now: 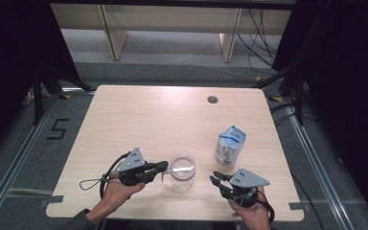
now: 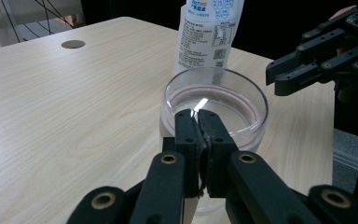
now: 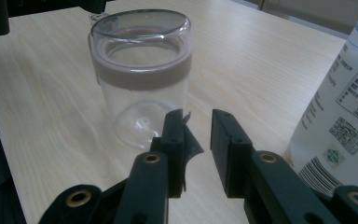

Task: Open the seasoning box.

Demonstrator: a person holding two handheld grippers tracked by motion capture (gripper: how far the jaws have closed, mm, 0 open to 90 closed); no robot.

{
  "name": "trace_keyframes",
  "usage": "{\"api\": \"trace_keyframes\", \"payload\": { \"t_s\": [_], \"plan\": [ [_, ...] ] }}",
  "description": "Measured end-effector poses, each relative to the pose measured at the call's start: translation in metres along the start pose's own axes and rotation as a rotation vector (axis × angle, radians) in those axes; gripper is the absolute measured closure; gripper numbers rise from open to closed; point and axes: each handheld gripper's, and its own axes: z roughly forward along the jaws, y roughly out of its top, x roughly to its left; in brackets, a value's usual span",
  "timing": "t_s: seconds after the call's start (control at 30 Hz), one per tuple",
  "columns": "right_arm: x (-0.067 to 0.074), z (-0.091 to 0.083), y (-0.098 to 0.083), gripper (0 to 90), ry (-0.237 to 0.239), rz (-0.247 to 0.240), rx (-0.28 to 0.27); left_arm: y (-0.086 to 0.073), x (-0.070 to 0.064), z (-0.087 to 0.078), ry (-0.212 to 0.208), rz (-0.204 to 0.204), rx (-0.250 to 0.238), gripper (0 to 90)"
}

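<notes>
Clear glass jar with a brownish band under the rim, standing upright on the pale wood worktop, near edge, pretty much dead centre between the two hands. Its long axis is straight up and the mouth is open on top.

The left tool is clenched right at the jar's left side; in the left gripper view its jaws are pressed together at the glass rim, looks like they're pinching the rim or a little tab there, I honestly can't tell which. So the left hand is the one that's on the jar, steadying it.

The right tool sits just to the right of the jar and a bit nearer, not touching it. In the right gripper view its jaws stand a narrow gap apart with nothing between them, released, and the jar lies ahead and slightly left of them.

A white and blue bag stands upright to the right of the jar and a little farther back, just beyond the right tool. My guess is the right hand goes for that bag, which is closer to it than to the left one.
</notes>
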Motion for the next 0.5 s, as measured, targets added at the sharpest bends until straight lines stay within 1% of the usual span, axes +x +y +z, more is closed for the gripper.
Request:
{"api": "trace_keyframes", "payload": {
  "t_s": [0.03, 0.07, 0.1, 0.13, 0.17, 0.2, 0.23, 0.27, 0.3, 0.33, 0.37, 0.4, 0.43, 0.47, 0.5],
  "plan": [
    [0.003, 0.000, 0.001, 76.9, 0.003, 0.035, 0.016, 0.000, 0.000, -0.001, 0.005, 0.006, 0.006, 86.4],
    [0.003, 0.001, 0.001, 77.3, 0.012, 0.036, 0.019, 0.000, 0.000, -0.001, 0.006, 0.010, 0.008, 86.4],
    [0.002, 0.002, 0.002, 77.5, 0.005, 0.023, 0.017, 0.000, 0.000, -0.001, 0.007, 0.008, 0.009, 86.4],
    [0.002, 0.004, 0.002, 77.8, 0.013, 0.023, 0.009, 0.000, 0.000, -0.002, 0.007, 0.013, 0.010, 86.4],
    [0.003, 0.004, 0.003, 78.1, 0.012, 0.032, 0.026, 0.000, -0.001, -0.002, 0.008, 0.009, 0.010, 86.4],
    [0.002, 0.005, 0.003, 78.3, 0.015, 0.023, 0.020, 0.000, 0.000, -0.002, 0.009, 0.011, 0.010, 86.4],
    [0.002, 0.007, 0.004, 78.5, 0.021, 0.022, 0.015, 0.000, 0.000, -0.003, 0.009, 0.013, 0.011, 86.4],
    [0.002, 0.008, 0.004, 78.9, 0.035, 0.021, 0.025, 0.000, 0.000, -0.002, 0.001, 0.013, 0.001, 86.5],
    [0.001, 0.010, 0.005, 79.1, 0.023, 0.006, 0.011, 0.000, 0.000, -0.003, 0.002, 0.015, 0.002, 86.5],
    [0.001, 0.010, 0.005, 79.4, 0.023, 0.003, 0.016, 0.000, 0.000, -0.003, 0.005, 0.013, 0.003, 86.5],
    [0.003, 0.012, 0.005, 79.5, 0.024, 0.025, 0.017, 0.000, 0.000, -0.004, 0.016, 0.016, 0.012, 86.6],
    [0.003, 0.012, 0.006, 79.7, 0.028, 0.011, 0.021, -0.001, 0.000, -0.004, 0.015, 0.014, 0.009, 86.6],
    [0.002, 0.014, 0.006, 79.9, 0.041, -0.002, 0.013, -0.001, 0.001, -0.005, 0.013, 0.013, 0.010, 86.6],
    [0.002, 0.015, 0.007, 80.1, 0.030, -0.003, 0.016, -0.001, 0.000, -0.005, 0.012, 0.014, 0.009, 86.7],
    [0.003, 0.016, 0.007, 80.1, 0.046, 0.009, 0.029, -0.001, 0.000, -0.005, 0.012, 0.014, 0.010, 86.8]
  ]
}}
